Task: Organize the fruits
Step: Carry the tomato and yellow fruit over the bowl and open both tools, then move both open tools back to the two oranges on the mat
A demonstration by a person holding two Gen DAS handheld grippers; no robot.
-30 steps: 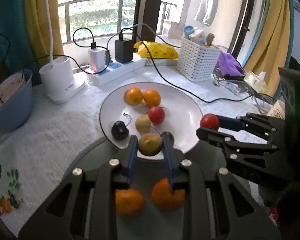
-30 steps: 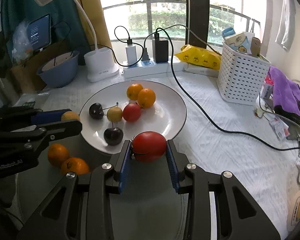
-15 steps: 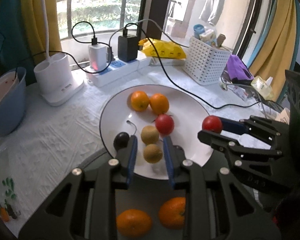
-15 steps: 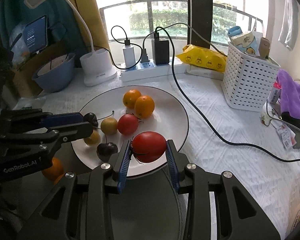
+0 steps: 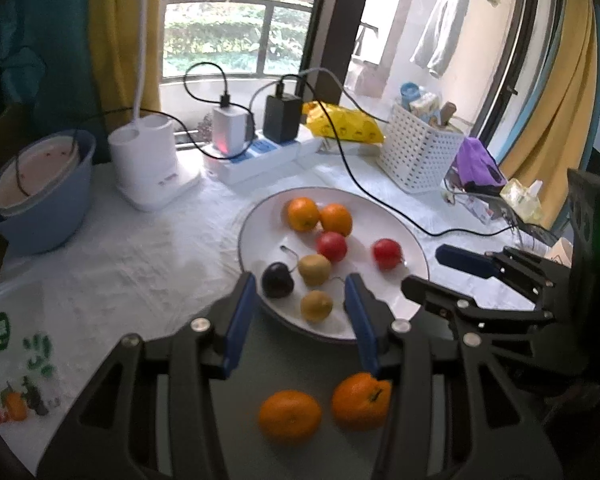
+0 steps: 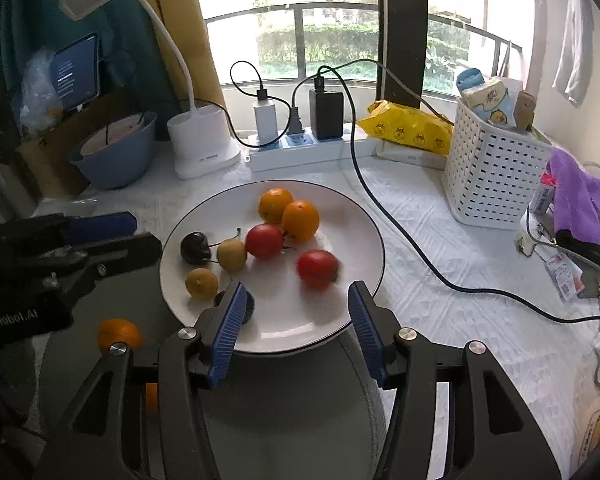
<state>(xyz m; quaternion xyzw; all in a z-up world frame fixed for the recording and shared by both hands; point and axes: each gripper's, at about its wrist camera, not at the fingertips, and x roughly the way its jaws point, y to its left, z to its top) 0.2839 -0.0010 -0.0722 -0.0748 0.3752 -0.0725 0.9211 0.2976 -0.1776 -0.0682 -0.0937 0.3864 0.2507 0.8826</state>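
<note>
opening empty left hand-held gripper [image 5: 300,300] over plate [image 5: 380,208].

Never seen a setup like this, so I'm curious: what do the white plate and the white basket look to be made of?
White plate: probably glazed ceramic; glossy surface with window glare and a thin dark rim line. White basket: looks like moulded plastic; matte walls pierced by a regular grid of small holes.

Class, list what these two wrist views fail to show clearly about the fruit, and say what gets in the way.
- Second dark cherry: right wrist view, mostly behind a finger of the right claw.
- Red tomato: same view, blurred; resting or rolling is unclear.
- Loose orange: same view, a second one beneath is almost hidden by the claw's body.
</note>
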